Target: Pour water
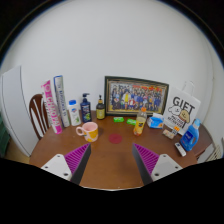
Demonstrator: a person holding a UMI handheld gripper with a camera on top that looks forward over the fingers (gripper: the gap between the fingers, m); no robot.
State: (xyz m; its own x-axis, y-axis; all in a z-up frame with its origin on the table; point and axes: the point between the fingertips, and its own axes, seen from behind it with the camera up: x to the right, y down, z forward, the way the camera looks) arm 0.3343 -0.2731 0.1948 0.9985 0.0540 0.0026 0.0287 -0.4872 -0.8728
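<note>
My claw [110, 160] is spread wide, holding nothing. The water bottle [73, 112] stands upright well beyond the left finger, pink mug [88, 130] just beside it, I think.

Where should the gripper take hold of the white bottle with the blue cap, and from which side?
Probably its straight middle body, below the blue cap. The white bottle stands upright at the back of the table, beyond the open gripper. Come from the front: the pink mug stands close by, and the dark pump bottle beside it.
</note>
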